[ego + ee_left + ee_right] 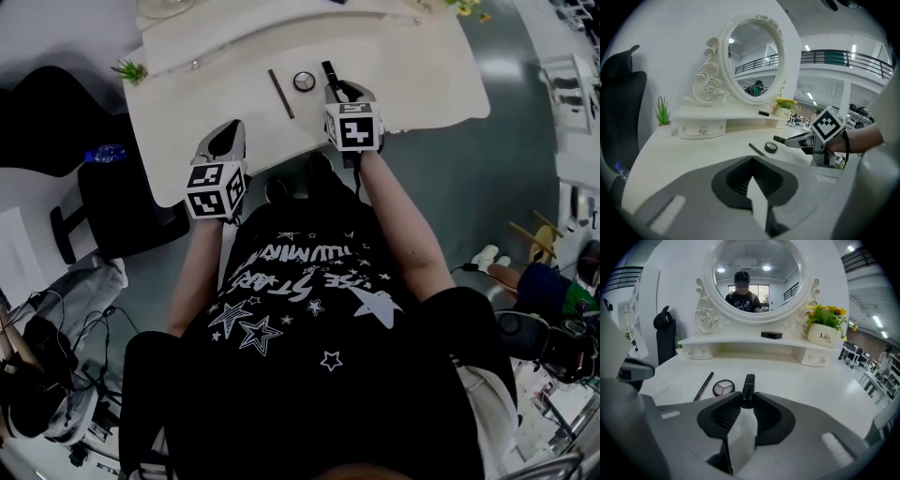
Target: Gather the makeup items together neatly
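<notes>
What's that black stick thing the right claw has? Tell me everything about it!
It is a slim black tube, smooth and slightly shiny like plastic, maybe a lipstick or mascara. The right claw pinches its near end, so the rest pokes out toward the mirror. It is close beside the round eyeshadow case, over the white table. I cannot tell whether its tip touches the table.

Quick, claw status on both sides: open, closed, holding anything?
Left claw: closed, nothing in it.
Right claw: closed on a black makeup tube.
</notes>
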Available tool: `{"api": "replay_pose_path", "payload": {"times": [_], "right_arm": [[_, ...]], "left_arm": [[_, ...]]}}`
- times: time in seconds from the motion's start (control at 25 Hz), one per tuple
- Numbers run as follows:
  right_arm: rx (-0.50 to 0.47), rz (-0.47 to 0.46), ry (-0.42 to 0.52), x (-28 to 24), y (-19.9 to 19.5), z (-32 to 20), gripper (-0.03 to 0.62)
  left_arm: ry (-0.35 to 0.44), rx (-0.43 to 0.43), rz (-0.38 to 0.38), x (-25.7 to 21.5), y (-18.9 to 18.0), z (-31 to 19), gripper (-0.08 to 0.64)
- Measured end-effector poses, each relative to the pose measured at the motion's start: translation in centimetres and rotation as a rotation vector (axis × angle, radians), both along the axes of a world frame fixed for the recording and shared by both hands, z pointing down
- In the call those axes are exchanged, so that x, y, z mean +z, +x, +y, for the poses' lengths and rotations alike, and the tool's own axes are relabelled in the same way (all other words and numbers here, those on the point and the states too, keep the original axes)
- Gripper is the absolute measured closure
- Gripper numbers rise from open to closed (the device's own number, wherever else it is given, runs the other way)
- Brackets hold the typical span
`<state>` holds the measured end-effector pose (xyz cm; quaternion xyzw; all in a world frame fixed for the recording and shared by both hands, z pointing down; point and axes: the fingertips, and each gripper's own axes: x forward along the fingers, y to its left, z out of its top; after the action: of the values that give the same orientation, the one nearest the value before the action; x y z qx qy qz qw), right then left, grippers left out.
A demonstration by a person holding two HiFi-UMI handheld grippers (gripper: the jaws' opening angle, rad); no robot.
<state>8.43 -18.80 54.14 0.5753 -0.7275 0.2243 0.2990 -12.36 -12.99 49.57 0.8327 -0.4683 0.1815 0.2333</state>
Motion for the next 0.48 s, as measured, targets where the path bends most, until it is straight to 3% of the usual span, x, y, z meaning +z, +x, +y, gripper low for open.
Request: {"api": "replay_pose_path", "payload": {"times": [0.48], "right_arm": [[-0.07,-0.015,-0.031,1.5,-0.6,-0.7,0.474]], "left_arm": [[-0.009,-0.052,-0.017,-0.2,1.3,-0.4,0.558]]}}
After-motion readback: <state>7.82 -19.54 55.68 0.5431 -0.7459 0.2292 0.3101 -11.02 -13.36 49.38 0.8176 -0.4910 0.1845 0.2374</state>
